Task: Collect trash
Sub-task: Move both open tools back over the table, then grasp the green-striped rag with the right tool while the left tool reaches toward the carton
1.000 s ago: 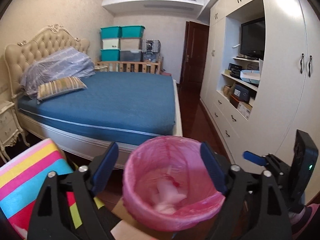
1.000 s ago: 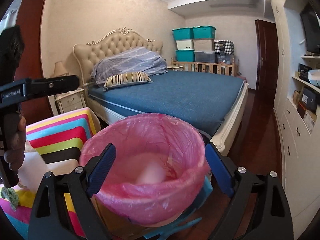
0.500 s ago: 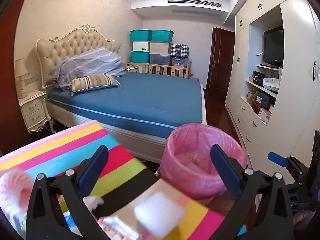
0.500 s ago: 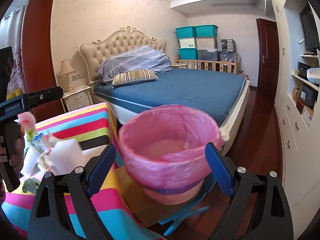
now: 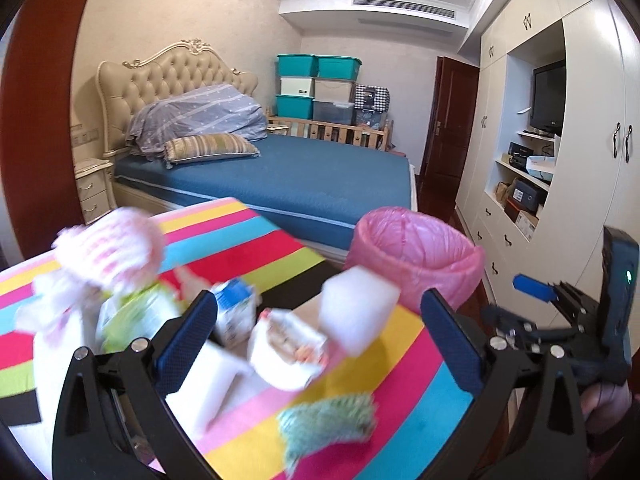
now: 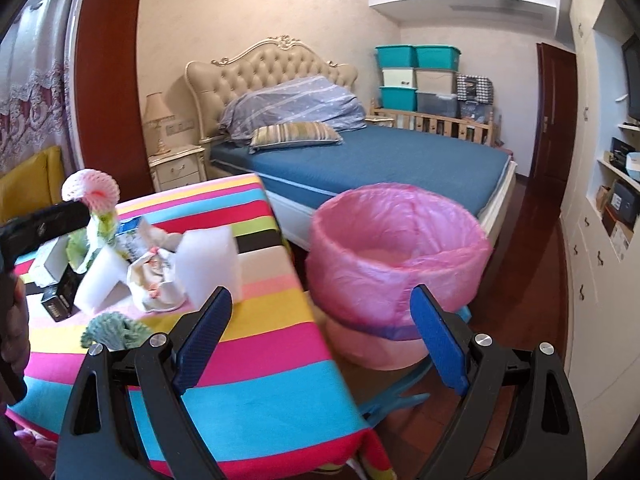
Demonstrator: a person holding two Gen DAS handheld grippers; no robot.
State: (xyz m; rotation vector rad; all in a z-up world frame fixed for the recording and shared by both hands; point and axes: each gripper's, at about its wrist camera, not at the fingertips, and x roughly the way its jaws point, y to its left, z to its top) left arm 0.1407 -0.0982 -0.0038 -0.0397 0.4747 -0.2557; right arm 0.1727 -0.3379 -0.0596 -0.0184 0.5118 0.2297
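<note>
The rainbow-striped cloth-covered table point(image 6: 256, 344) ends at an edge just left of the round bin lined with a pink plastic bag point(image 6: 396, 252), which stands on the dark wooden floor point(image 6: 532, 280) ahead and slightly right of the right gripper point(image 6: 320, 344); open floor runs on past it beside the blue-covered bed point(image 6: 384, 164). Both tools have their blue-padded jaws spread wide with nothing between them touching. The left gripper point(image 5: 320, 344) hangs over the litter: a white foam block point(image 5: 358, 312), a crumpled white wrapper point(image 5: 288, 350), a small blue-and-white carton point(image 5: 234, 312), a green mesh sleeve point(image 5: 328, 428) and a pink-and-white foam net point(image 5: 112, 252). In the left view these are motion-blurred, and the gripper's frames hide the nearest table edge.
</note>
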